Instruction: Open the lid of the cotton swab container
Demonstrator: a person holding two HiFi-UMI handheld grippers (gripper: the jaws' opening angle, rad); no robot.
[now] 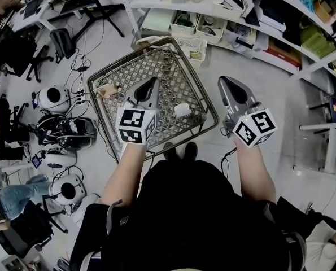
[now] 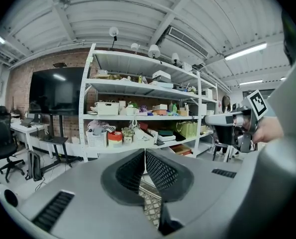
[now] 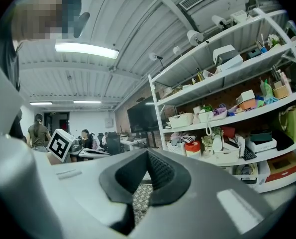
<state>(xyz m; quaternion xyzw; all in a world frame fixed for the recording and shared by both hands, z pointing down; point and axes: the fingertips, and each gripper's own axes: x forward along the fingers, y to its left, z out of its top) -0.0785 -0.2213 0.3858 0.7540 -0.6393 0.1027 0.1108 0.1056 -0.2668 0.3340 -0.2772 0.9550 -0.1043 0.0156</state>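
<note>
Cotton swab container (image 1: 182, 110) sits on the mesh table (image 1: 128, 72), toward the table's near right part. It is a small white thing, too small from the head view to read the lid. The left gripper (image 1: 153, 82) hangs over the table's middle, just left of the container and apart from it, jaws pressed together with nothing between them. The right gripper (image 1: 222, 82) is out past the table's right edge, over the floor (image 1: 264, 83), jaws likewise closed on nothing. On the table's left side lies a small tan item (image 1: 107, 90). Beyond the table's far edge runs white shelving (image 1: 224, 21) packed with bins.
</note>
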